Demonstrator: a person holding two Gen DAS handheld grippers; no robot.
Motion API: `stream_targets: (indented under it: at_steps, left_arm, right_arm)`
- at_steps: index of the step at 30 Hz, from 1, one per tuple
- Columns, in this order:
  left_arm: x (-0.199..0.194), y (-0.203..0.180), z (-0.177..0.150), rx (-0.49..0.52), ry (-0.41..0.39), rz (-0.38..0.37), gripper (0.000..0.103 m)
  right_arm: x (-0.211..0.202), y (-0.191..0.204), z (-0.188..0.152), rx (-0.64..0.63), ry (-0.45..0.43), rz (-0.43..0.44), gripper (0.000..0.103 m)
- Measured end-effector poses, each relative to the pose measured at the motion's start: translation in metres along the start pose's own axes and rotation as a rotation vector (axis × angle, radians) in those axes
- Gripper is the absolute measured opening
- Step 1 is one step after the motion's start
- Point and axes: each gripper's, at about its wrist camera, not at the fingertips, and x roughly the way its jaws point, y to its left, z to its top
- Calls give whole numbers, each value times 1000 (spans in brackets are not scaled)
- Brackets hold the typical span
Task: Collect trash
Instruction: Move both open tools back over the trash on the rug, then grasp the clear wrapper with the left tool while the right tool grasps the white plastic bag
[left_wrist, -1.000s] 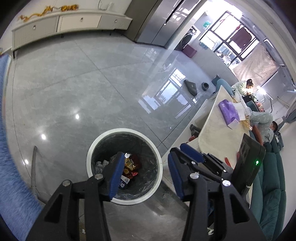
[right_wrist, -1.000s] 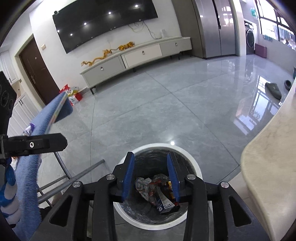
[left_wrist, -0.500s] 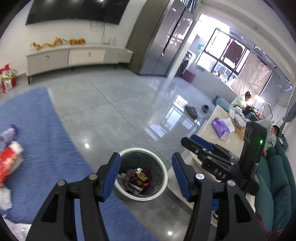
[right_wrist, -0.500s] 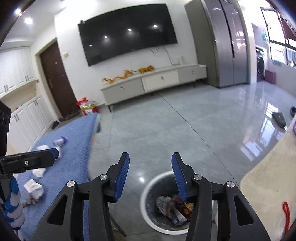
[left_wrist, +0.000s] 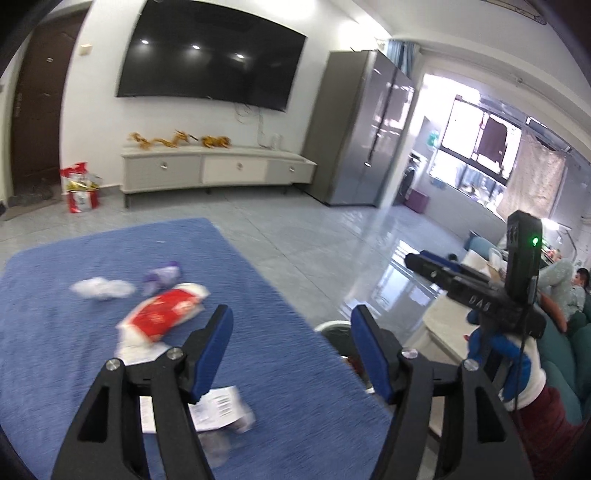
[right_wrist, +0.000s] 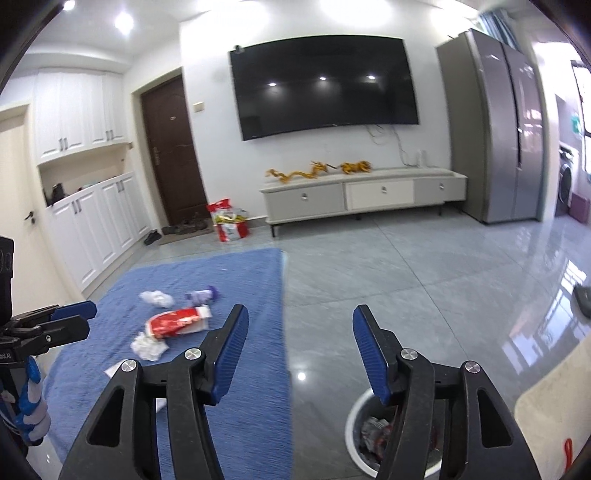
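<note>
Both empty, wide-open grippers, left gripper (left_wrist: 291, 345) and right gripper (right_wrist: 297, 350), face the blue cloth-covered table (right_wrist: 240, 413), likely next reaching for the red-and-white plastic wrapper (right_wrist: 175, 323).

Surface: flat blue textured cloth-covered top (right_wrist: 236, 424), rectangular with rounded far corners.
Lying on it:
- crumpled white tissue wad (right_wrist: 157, 298), far side;
- small purple-and-white crumpled wrapper (right_wrist: 202, 295), just beside the wad;
- red-and-white plastic snack packet (right_wrist: 177, 322), lying flat, nearer than both;
- second crumpled white tissue clump (right_wrist: 148, 345), touching the packet's near end;
- white printed paper slip with a barcode (left_wrist: 218, 406), near edge, partly hidden.

Adjacent: glossy grey tiled floor (right_wrist: 424, 280), bearing a round white-rimmed waste bin (right_wrist: 356, 439) holding wrappers.
</note>
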Motion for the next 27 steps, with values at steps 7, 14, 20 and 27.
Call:
stream_targets:
  at_steps: [7, 14, 20, 27]
  left_arm:
    - [-48, 54, -31, -54, -18, 108, 65]
    - [-49, 77, -63, -88, 49, 121, 65]
    - [-22, 83, -94, -102, 149, 94, 65]
    - [13, 88, -114, -119, 239, 53, 64]
  right_arm:
    - [3, 50, 5, -60, 7, 69, 62]
    - [22, 87, -4, -95, 54, 144, 64]
    - [44, 105, -17, -120, 118, 210, 64]
    - [86, 133, -35, -129, 214, 287, 64]
